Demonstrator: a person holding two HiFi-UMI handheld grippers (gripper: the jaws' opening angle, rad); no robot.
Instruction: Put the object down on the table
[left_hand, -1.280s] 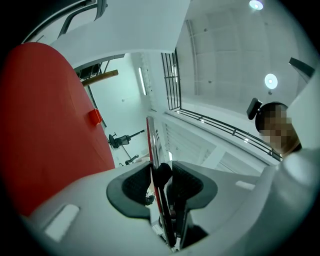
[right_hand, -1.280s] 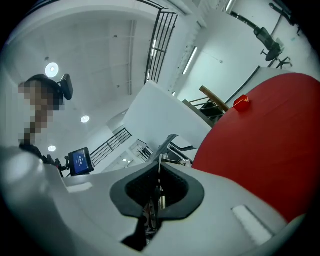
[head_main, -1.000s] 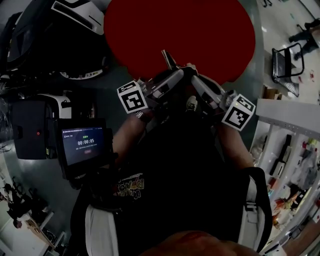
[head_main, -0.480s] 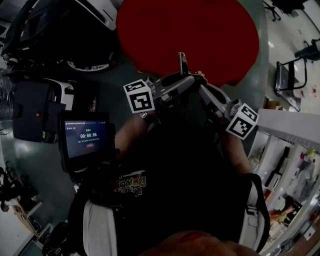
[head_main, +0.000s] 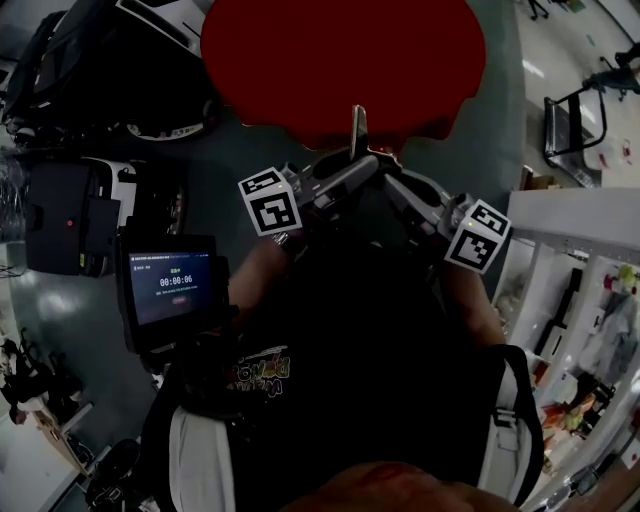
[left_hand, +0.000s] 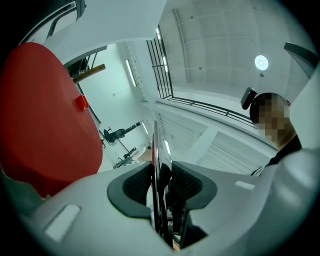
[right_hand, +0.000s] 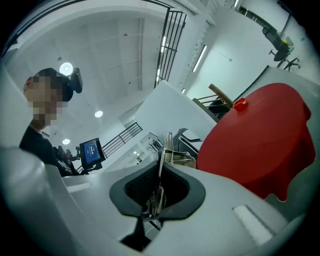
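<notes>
Above the near rim of the red table (head_main: 340, 60), head view: one thin flat object (head_main: 357, 128), held upright on its edge between two grippers, apparently clear of the tabletop; not yet set down. Make not legible: a dark slab from one side, metallic from the other.

Item, left gripper (head_main: 362, 168): reaches in from the left, its tip meeting the other gripper's tip below the object's free end. Its pads (left_hand: 137, 185) stand nearly together, clamped on the object's lower part; one pad lies flat against the slab, and a darker, thicker part fills the space up to the other.

Item, right gripper (head_main: 392, 172): reaches in from the right. Its pads (right_hand: 142, 187) sit close together, the object's thin metallic edge pinched between them. These jaws have just been easing open a touch, with the object between them and the pads seemingly bearing on it.

Step in hand, by judgement: carrying; placing not begun.

Next move, by judgement: pass over bare red surface, lower until the bottom edge meets it, lay the piece flat, then part both pairs of jaws together so neither drags it. Risk: a thin piece on edge may topple if one side lets go first.

Also present: tablet screen (head_main: 170, 290) at the person's left, showing a timer.
</notes>
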